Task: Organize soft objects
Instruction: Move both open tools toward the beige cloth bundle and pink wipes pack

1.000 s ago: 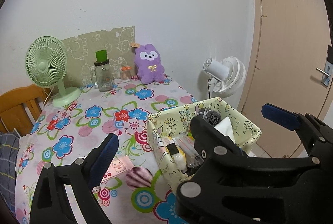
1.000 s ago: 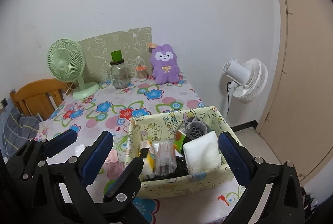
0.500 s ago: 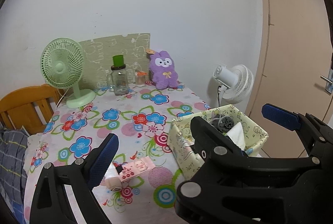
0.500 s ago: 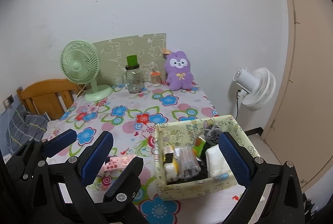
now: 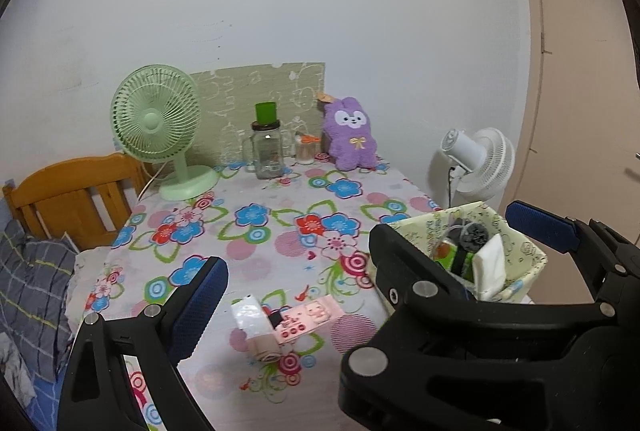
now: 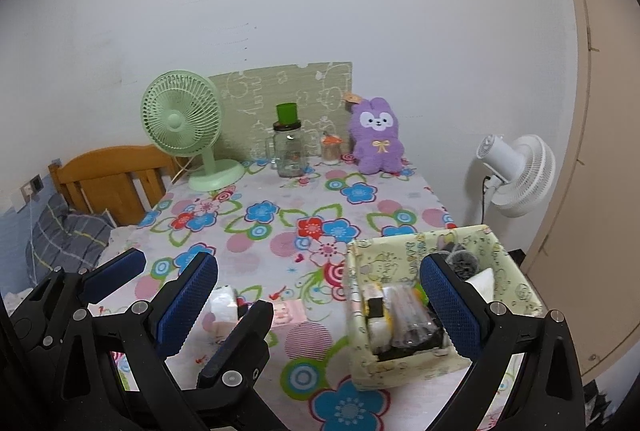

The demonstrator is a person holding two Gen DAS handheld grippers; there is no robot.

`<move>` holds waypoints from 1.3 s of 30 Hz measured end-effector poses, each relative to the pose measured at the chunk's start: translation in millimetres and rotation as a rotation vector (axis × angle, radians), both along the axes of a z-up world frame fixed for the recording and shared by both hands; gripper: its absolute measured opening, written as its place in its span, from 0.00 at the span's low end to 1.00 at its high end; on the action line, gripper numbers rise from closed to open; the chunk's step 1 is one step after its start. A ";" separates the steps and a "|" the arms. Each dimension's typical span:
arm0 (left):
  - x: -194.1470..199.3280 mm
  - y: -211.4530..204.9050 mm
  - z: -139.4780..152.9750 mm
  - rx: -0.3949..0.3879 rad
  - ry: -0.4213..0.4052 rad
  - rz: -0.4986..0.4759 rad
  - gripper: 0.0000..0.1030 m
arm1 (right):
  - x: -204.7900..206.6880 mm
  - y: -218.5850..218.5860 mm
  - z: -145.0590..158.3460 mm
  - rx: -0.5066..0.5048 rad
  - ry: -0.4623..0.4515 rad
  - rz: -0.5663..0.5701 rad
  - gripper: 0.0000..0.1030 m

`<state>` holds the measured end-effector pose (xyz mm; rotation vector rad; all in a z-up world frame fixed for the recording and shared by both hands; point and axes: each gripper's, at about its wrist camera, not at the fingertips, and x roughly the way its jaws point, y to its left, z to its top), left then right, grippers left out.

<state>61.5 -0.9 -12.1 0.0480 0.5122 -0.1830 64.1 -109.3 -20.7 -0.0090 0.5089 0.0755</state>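
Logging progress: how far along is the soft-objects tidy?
Done: the bin already holds several items. In hand: nothing; left gripper and right gripper are open and empty. Left: the plush sits by the wall, and the tissue pack is loose on the table.

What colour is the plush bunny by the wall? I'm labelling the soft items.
Purple, with a white face and a small yellow bow; the plush bunny shows best in the right wrist view.

Clearly a home bedroom: flowered tablecloth (image 6: 280, 231), wooden headboard (image 6: 108, 179) with checked bedding (image 6: 68, 235), green desk fan (image 6: 184, 123), purple plush bunny (image 6: 376, 139), plain white wall behind.
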 end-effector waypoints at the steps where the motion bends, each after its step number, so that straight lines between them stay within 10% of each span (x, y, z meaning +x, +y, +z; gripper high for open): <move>1: 0.5 1.9 -1.0 0.001 0.001 0.004 0.95 | 1.5 1.5 -0.9 0.001 0.001 0.003 0.99; 29: 33.2 46.9 -54.2 -0.024 0.120 0.074 0.94 | 44.2 48.7 -56.6 -0.003 0.098 0.112 0.93; 39: 46.8 57.9 -76.6 -0.031 0.186 0.091 0.79 | 61.4 61.2 -79.2 -0.007 0.164 0.140 0.91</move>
